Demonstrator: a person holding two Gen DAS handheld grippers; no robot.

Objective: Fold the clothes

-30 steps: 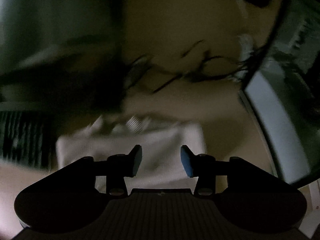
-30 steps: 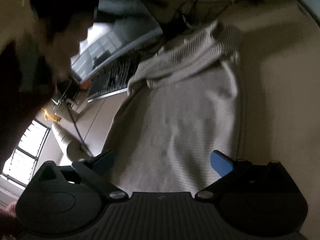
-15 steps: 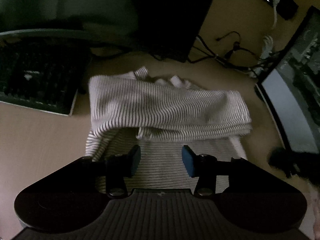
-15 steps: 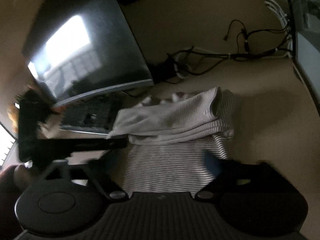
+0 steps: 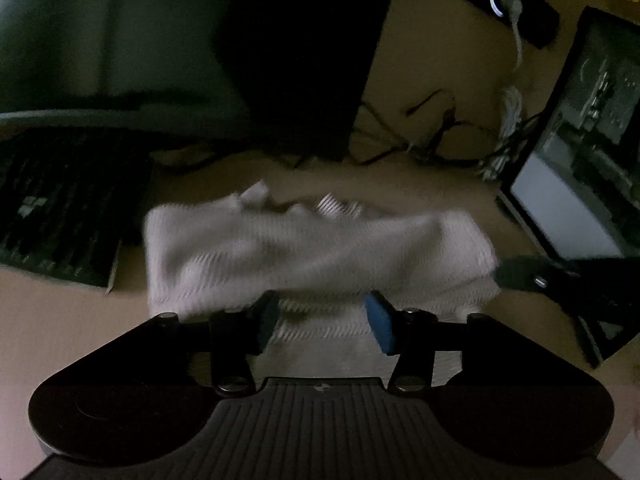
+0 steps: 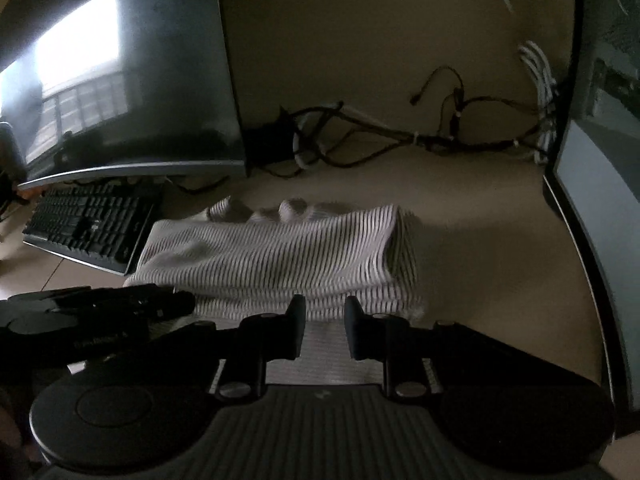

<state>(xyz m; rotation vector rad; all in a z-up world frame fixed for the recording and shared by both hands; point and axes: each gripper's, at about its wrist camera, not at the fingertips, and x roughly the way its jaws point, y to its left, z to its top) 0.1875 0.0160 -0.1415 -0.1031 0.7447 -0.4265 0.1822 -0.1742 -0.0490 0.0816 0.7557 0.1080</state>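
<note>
Right wrist: folded striped garment [image 6: 280,256], keyboard [image 6: 86,226] beside

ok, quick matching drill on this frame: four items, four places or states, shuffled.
Items:
1. striped shirt
2. keyboard
3. cables
4. right hand-held gripper

Places/states:
A. tangled at the back of the desk
B. folded over in layers, mid-desk
C. fingers apart over the shirt's near edge, gripping nothing
D. left of the shirt, below a monitor

Pairs: 1-B, 2-D, 3-A, 4-C
</note>
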